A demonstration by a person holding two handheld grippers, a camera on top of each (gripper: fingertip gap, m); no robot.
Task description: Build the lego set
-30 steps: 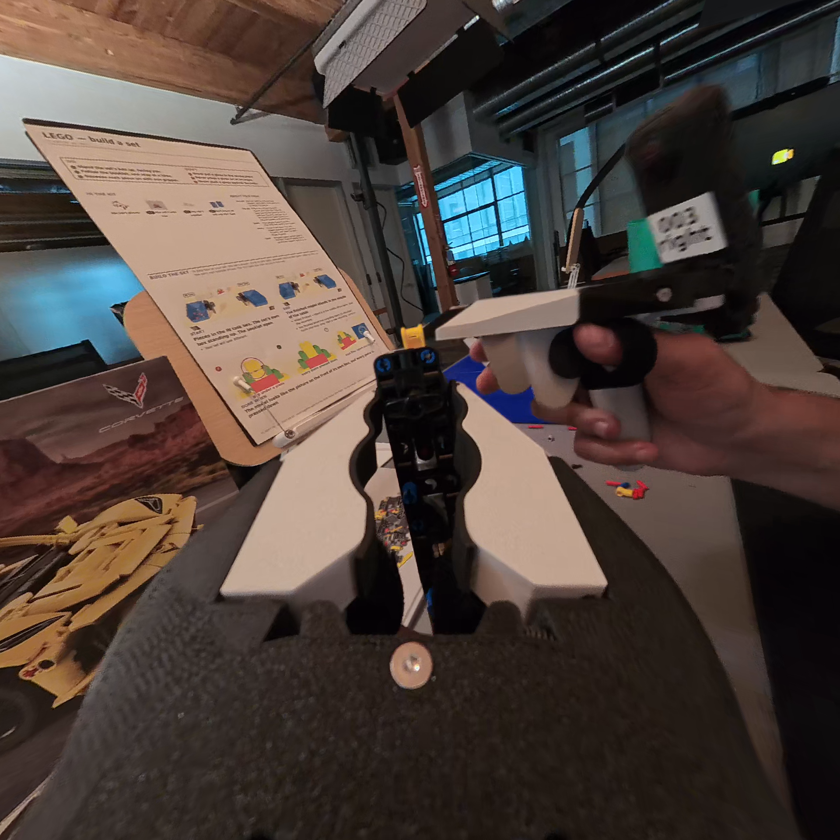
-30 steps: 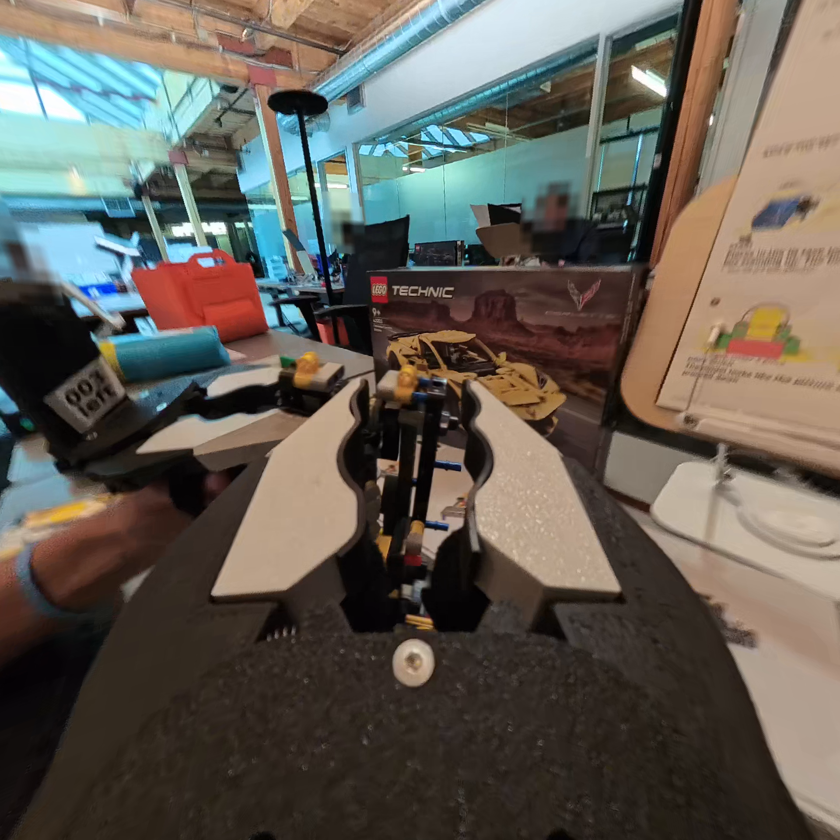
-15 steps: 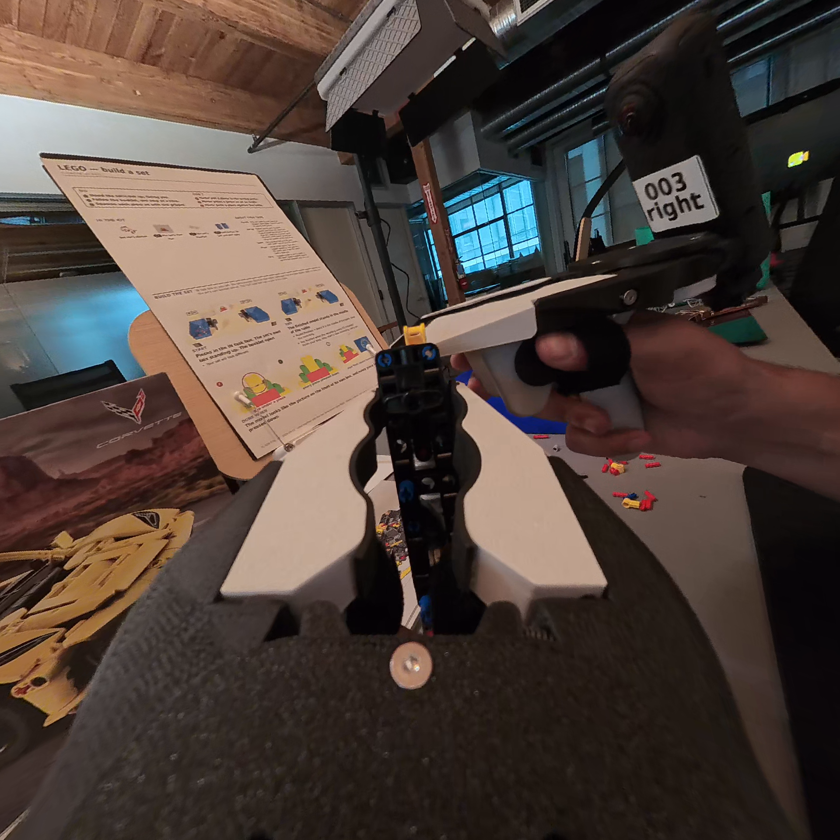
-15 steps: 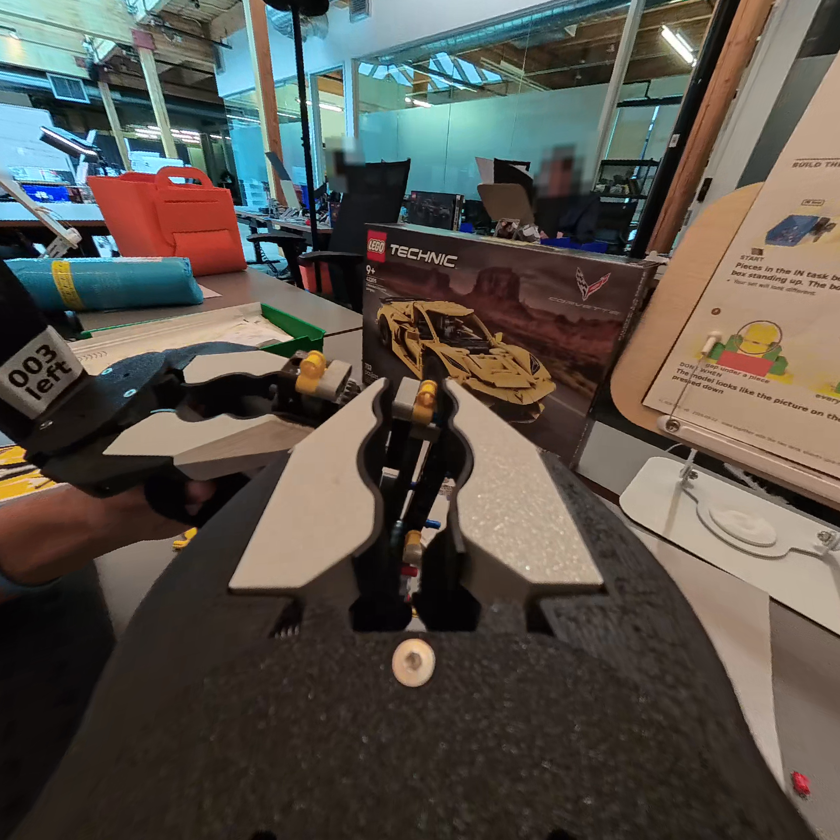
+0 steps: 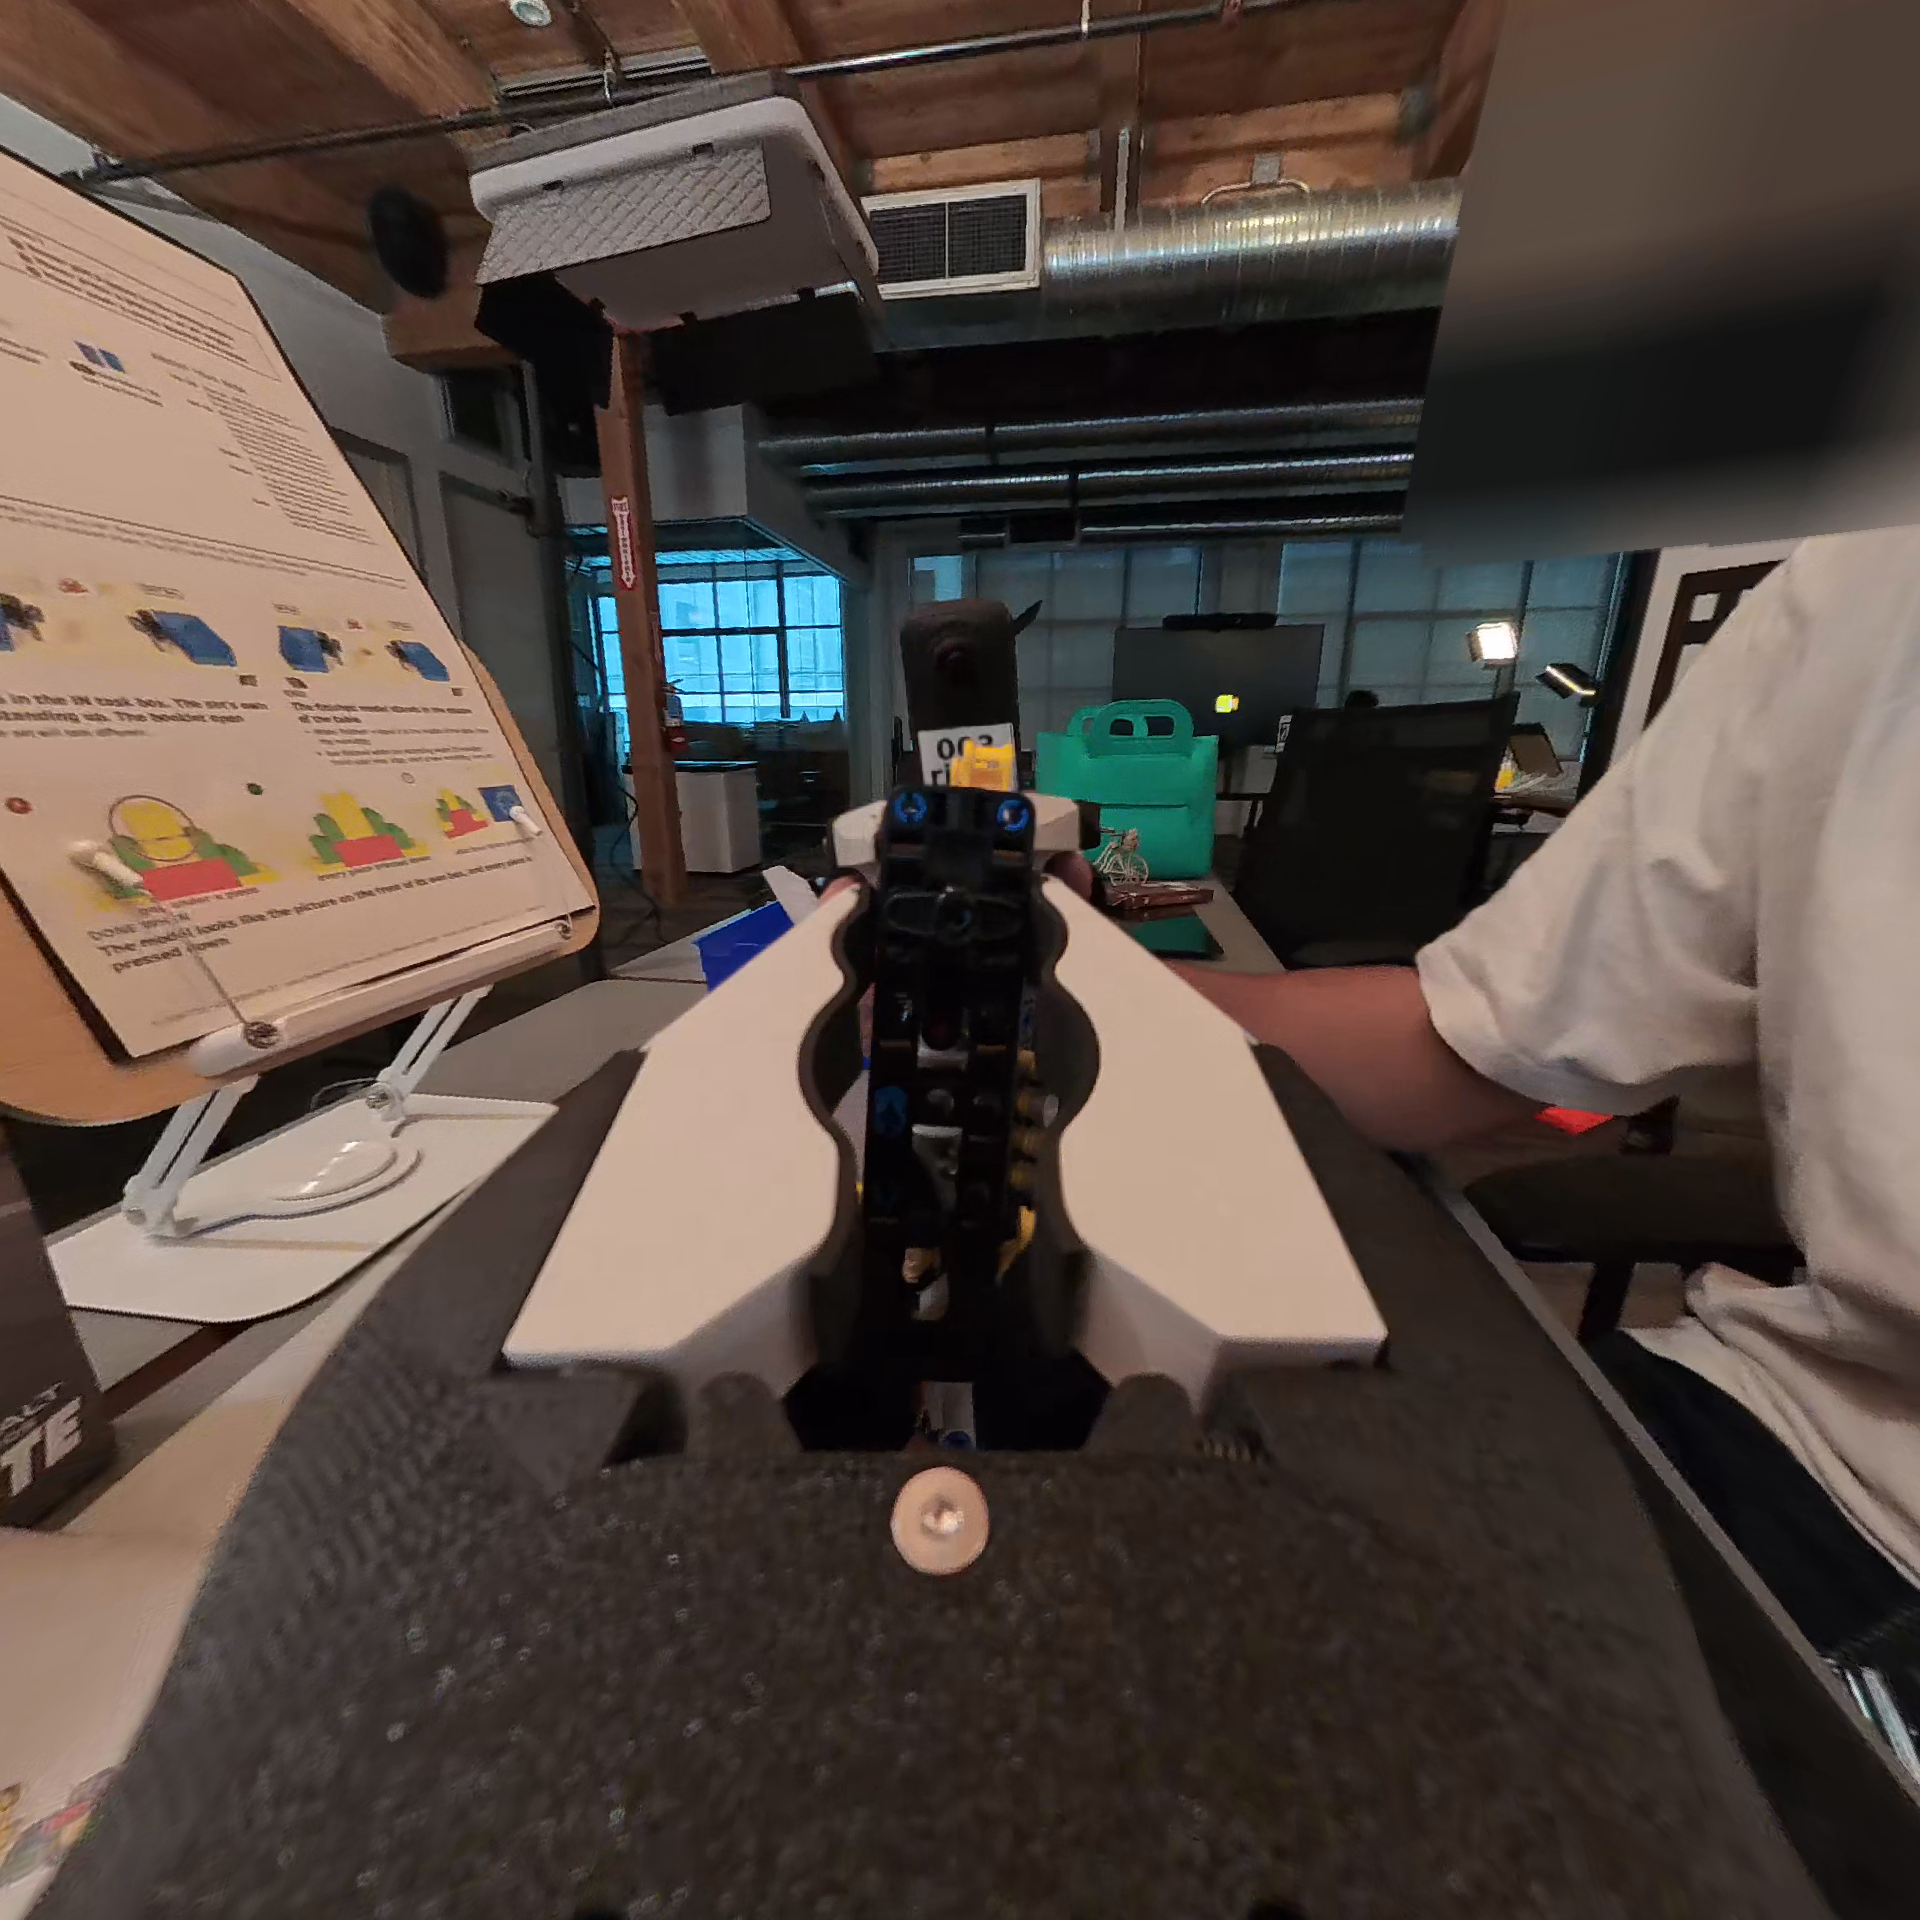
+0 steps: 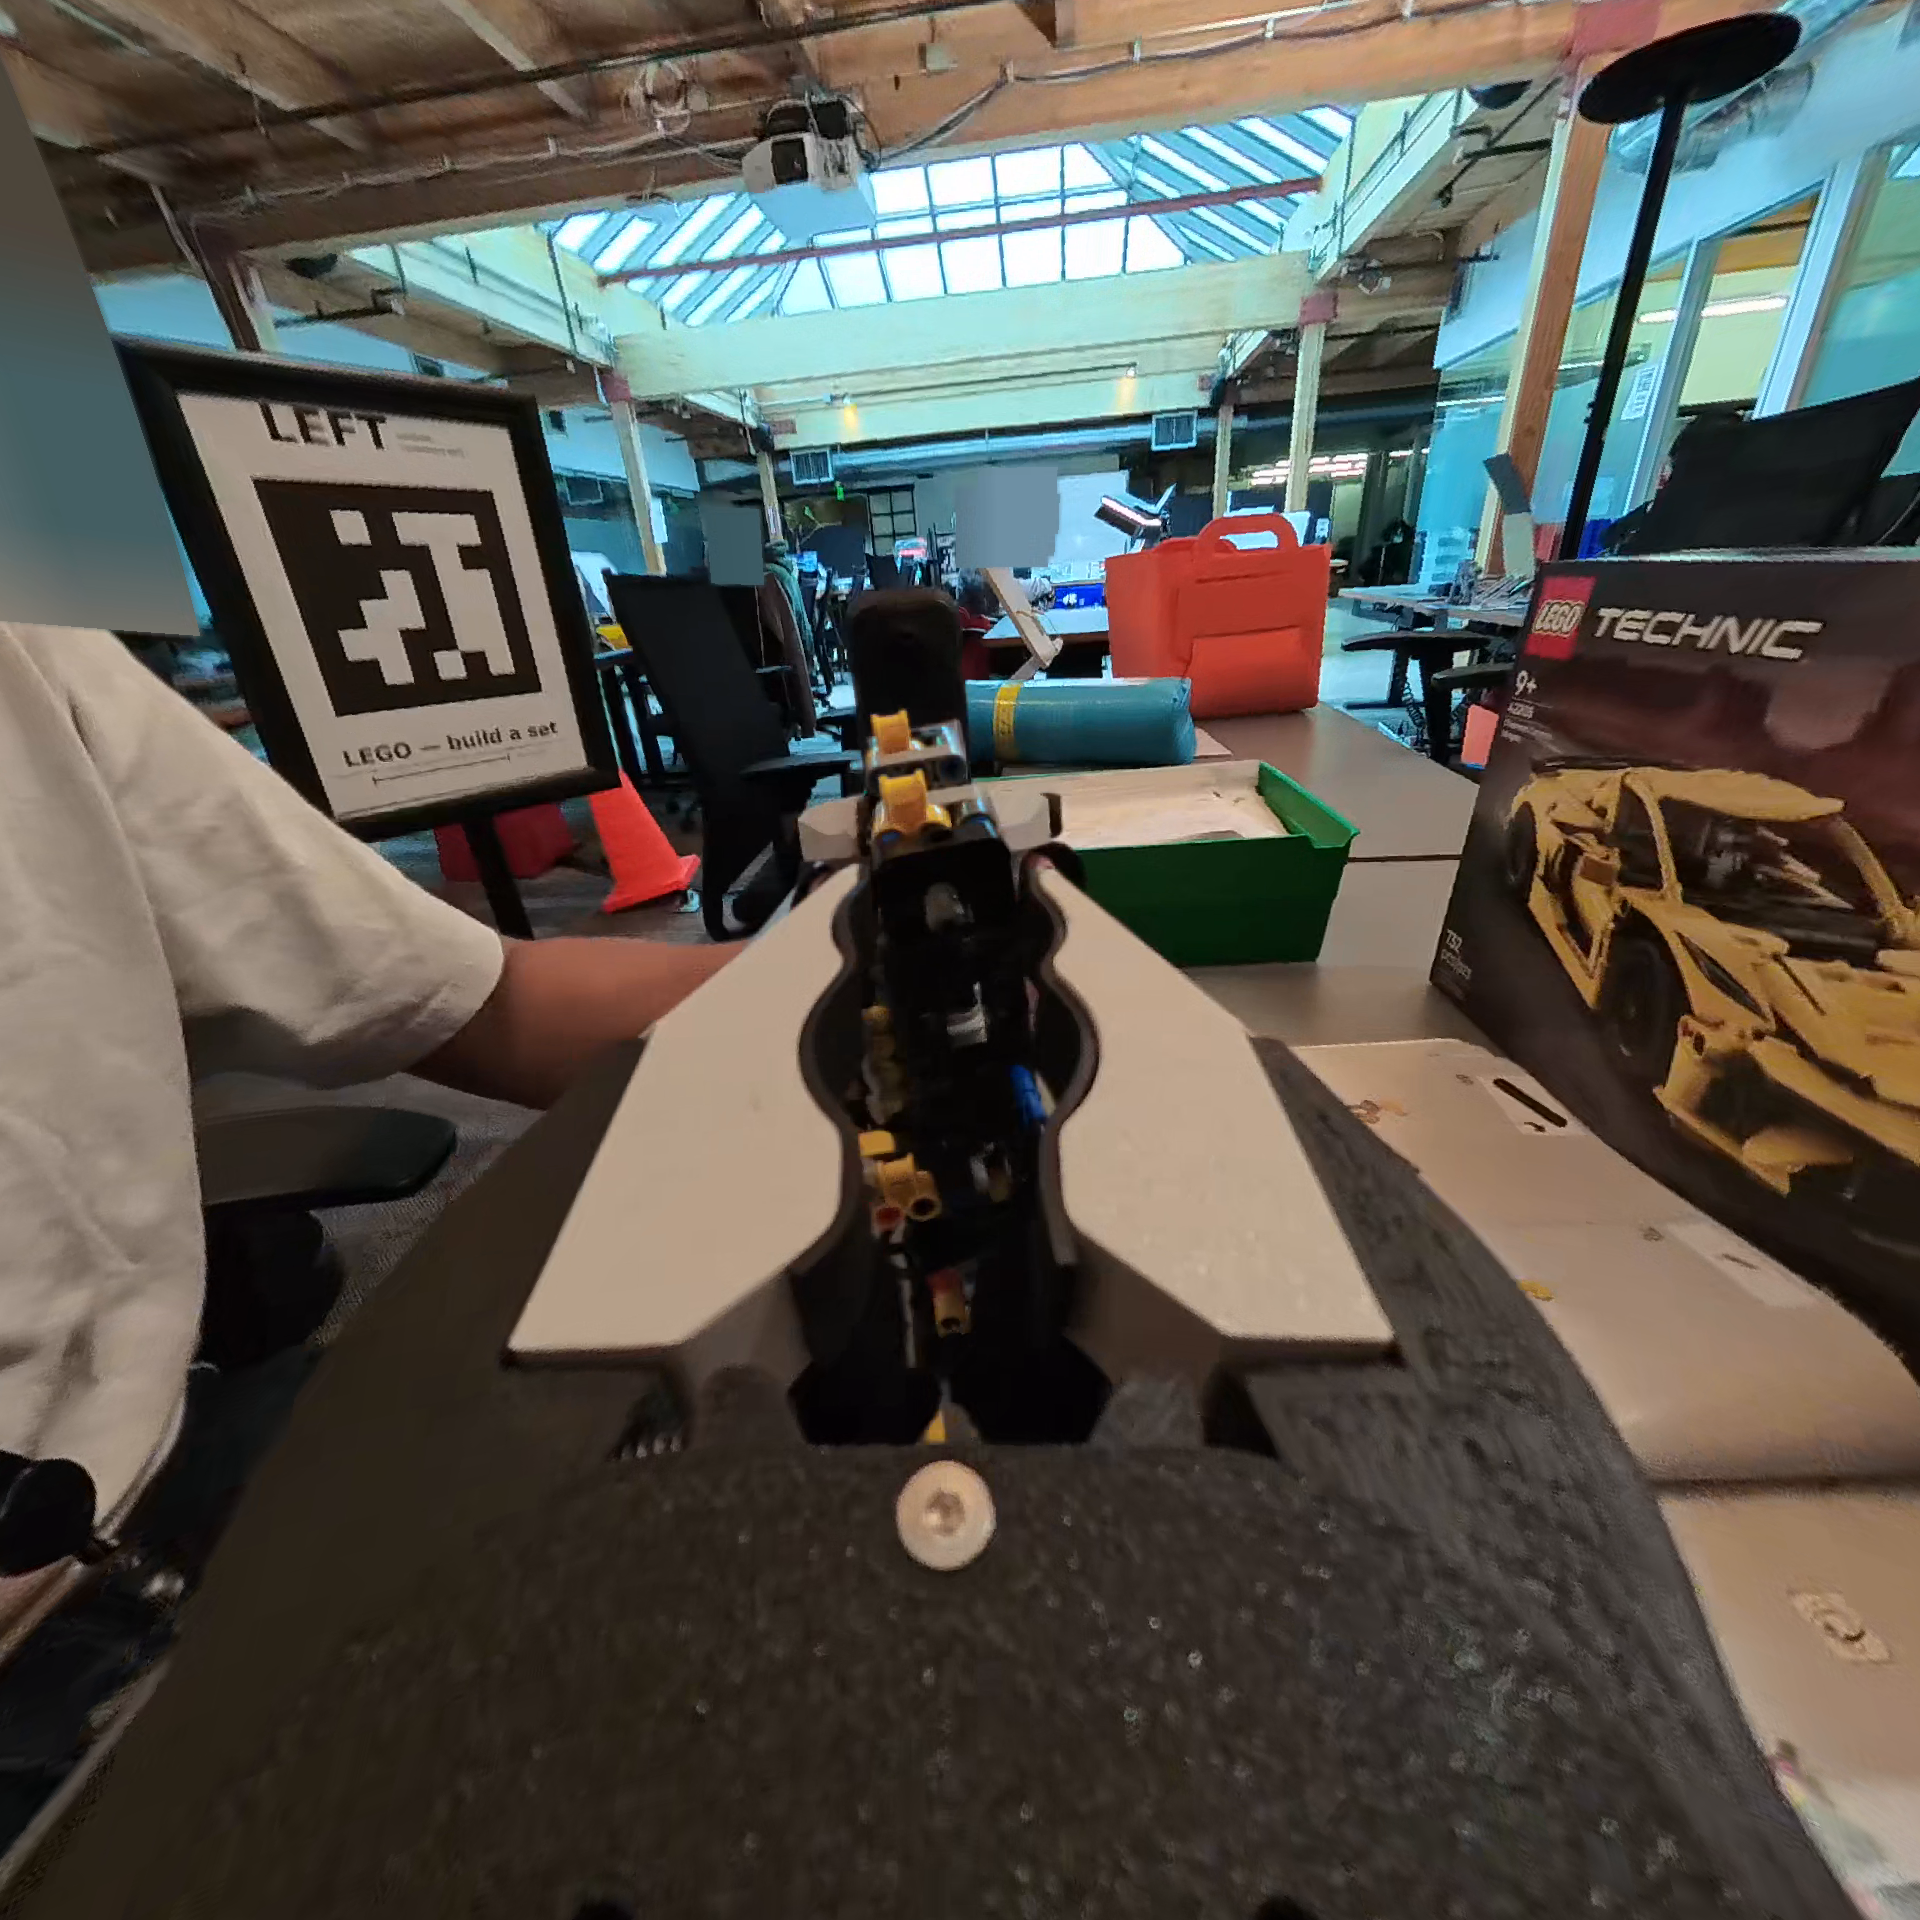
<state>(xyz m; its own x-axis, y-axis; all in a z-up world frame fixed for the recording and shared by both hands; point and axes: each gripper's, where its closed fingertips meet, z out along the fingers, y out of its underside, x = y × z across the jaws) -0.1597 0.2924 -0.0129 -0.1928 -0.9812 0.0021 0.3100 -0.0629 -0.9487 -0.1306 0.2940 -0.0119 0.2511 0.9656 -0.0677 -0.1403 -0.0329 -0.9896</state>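
My left gripper (image 5: pixel 951 894) is shut on a black Technic assembly (image 5: pixel 951 1039) with two blue pins at its top end. My right gripper (image 6: pixel 940 883) is shut on another black Technic assembly (image 6: pixel 935 997) with yellow connectors (image 6: pixel 902 805) at its tip. The two grippers face each other head-on, held up above the table, tips close together. In the left wrist view the right gripper's white fingers (image 5: pixel 862 831) show just behind the blue pins, with a yellow piece (image 5: pixel 982 771) above. In the right wrist view the left gripper's fingers (image 6: pixel 1023 821) show behind the yellow connectors. Whether the assemblies touch is hidden.
An instruction board (image 5: pixel 239 727) on a white stand is at the left. The set's box (image 6: pixel 1704 862) stands at the right of the right wrist view, with a green tray (image 6: pixel 1205 883) behind. A person in a white shirt (image 5: pixel 1714 935) sits close. A framed marker sign (image 6: pixel 384 592) stands behind. Only a small space, under 4 cm, lies between the two pairs of fingers.
Both grippers have swung round from side by side to face each other directly, and their tips have come together. Each still holds its assembly.
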